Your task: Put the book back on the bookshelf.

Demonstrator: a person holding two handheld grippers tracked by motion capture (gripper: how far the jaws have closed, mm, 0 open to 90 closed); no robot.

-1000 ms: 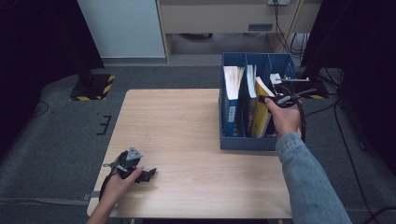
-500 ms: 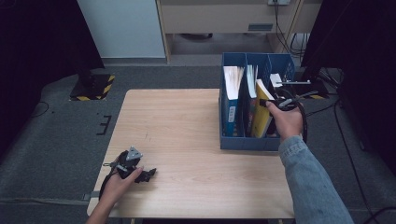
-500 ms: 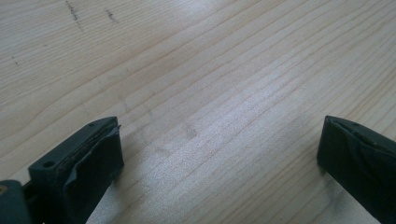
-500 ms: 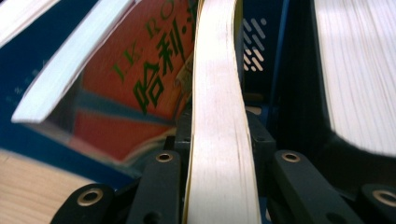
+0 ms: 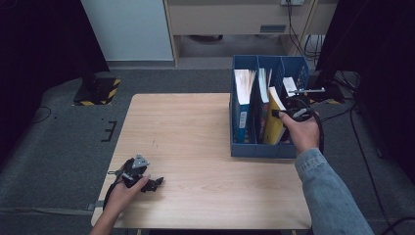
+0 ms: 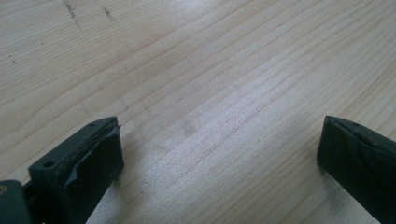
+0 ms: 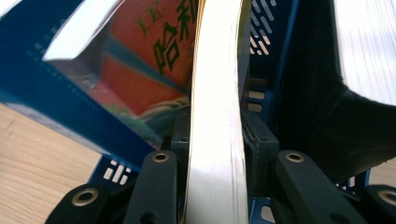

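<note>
One yellow book point(image 7: 215, 116) is clenched between the right gripper point(image 5: 289, 113) jaws for lifting from the blue rack point(image 5: 259, 149); the left gripper point(image 5: 142, 180), jaws spread, is rested on the table point(image 5: 195, 147).

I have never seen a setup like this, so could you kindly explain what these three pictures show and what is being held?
No robot here: a person holds a handheld two-jaw gripper in each hand at a wooden table. The high view looks down from above the person's side. There the left gripper rests near the table's front left corner, and the right gripper reaches into a blue file box holding several books. The other two pictures come from cameras riding on the grippers. In the left gripper view, the jaws stand wide open over bare wood. In the right gripper view, the jaws are closed on the page edge of a yellow book, which leans in the box's middle compartment.
</note>
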